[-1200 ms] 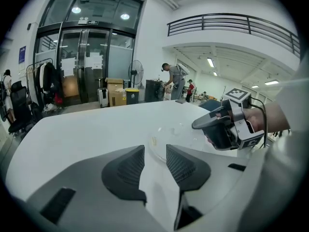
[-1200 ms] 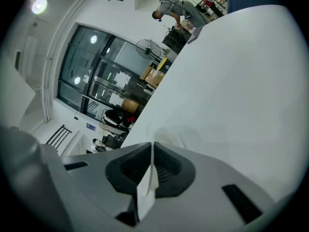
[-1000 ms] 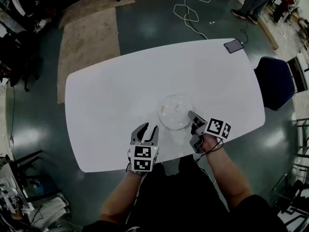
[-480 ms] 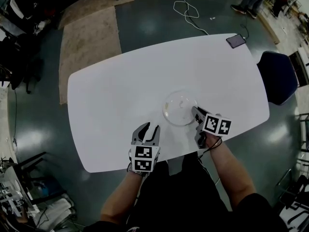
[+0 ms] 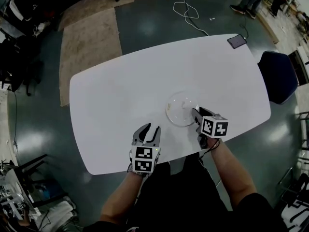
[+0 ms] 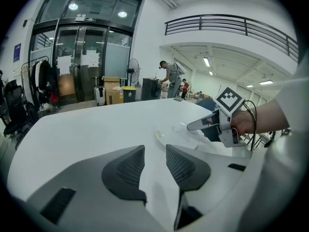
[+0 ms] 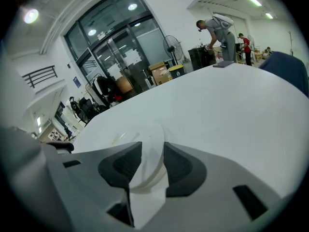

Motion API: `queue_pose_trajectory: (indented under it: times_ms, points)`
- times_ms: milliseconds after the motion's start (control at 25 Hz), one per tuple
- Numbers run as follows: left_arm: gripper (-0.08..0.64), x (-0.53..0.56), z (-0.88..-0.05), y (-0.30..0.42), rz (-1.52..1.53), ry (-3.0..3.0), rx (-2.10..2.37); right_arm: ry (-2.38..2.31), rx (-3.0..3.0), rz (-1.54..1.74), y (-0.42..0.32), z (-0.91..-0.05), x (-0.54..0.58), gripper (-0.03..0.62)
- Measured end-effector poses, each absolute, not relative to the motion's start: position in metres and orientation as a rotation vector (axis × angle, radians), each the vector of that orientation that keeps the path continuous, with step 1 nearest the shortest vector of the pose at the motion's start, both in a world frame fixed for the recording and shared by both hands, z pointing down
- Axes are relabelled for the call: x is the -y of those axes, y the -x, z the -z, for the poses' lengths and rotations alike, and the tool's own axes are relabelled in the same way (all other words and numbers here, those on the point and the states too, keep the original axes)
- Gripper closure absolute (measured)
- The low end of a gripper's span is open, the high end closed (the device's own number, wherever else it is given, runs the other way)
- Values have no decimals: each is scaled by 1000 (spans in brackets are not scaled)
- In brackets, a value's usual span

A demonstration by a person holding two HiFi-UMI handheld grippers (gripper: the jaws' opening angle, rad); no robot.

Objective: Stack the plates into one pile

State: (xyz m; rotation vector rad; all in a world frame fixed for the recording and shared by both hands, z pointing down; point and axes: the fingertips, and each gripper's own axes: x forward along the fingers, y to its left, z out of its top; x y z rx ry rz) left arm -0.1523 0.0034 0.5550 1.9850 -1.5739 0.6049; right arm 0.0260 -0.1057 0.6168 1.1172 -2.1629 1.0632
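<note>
Rolled upright, right tool (image 5: 197,123) just opened with plates (image 5: 181,108) between its jaws; left tool (image 5: 148,131) gapes empty.

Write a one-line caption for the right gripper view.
Right gripper, jaws just opened, straddling the near rim of the clear plates on the white table.

my grey two-jaw right gripper (image 7: 152,150) has rolled since a second ago, so its cube with square markers (image 5: 214,126) now faces up at me. its jaws have just been opening; the rim of the clear round glass plate (image 5: 181,108) lies between them, unpressed.
</note>
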Motion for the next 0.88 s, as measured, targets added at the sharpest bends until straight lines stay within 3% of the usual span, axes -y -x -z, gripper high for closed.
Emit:
queue_pose_trajectory:
  times_ms: [280,560,600,680,760,880]
  points:
    - [405,-4,-542,160,-577,-2019,1575,-1101,2167,-750,-19,-605,102,393]
    - [405,-7,-521,170,-500,-2050,1567,-1143,2249,-687,-9,-574,98,379]
    - [405,-7,-517,174,-489,-2056,1571,-1150,2265,-670,-6,-567,96,389]
    - [410,-8,-510,179,-473,-2072,1575,-1163,2304,-637,-2,-551,91,496]
    - [425,-9,-502,182,-455,-2087,1574,-1175,2347,-614,0,-534,83,558]
    - [489,-10,-487,186,-425,-2106,1586,-1186,2414,-598,3,-510,73,572]
